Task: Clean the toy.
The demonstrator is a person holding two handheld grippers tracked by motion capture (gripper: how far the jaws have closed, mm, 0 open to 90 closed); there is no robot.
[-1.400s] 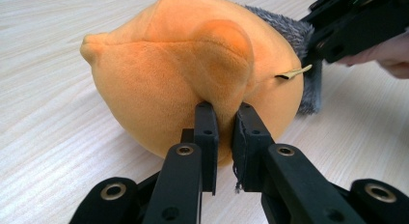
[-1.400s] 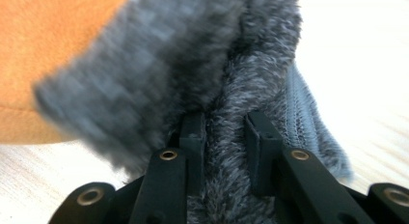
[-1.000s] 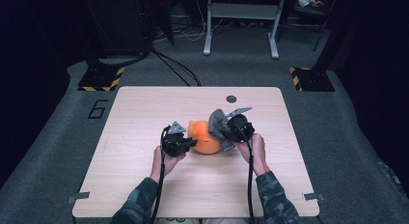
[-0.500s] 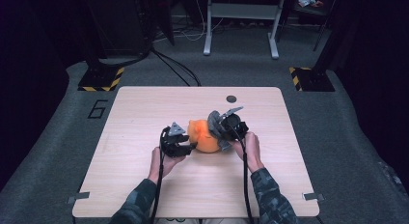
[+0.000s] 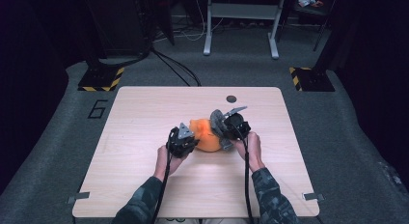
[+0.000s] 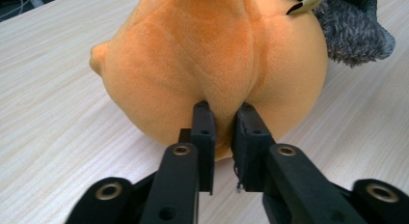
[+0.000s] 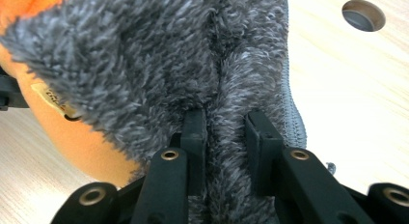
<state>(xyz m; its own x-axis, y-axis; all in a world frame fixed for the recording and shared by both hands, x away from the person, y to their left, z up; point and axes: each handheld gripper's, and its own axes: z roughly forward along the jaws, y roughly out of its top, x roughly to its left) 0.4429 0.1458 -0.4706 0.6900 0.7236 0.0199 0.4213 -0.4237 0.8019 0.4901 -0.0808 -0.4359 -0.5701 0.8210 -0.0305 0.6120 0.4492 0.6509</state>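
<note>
An orange plush toy [image 5: 206, 138] lies on the middle of the wooden table [image 5: 144, 118], with a grey fuzzy fabric piece [image 5: 216, 119] on its right side. My left gripper [image 5: 190, 143] is at the toy's left. Its jaws have just been closing and now pinch a fold of the orange plush [image 6: 212, 55] at the left gripper [image 6: 224, 110] tips. My right gripper [image 5: 223, 132] is shut on the grey fuzzy fabric [image 7: 159, 55], which bunches between the jaws of the right gripper [image 7: 224, 119]. A small paper tag [image 6: 304, 3] hangs where the grey meets the orange.
A round cable hole [image 5: 231, 99] sits in the tabletop beyond the toy. Bare wood surrounds the toy on all sides. Beyond the table are grey carpet, a metal stand [image 5: 240, 21] and yellow-black striped base plates [image 5: 101, 79].
Both hands stay at the toy. The right gripper and its grey fabric have shifted slightly to the left.
</note>
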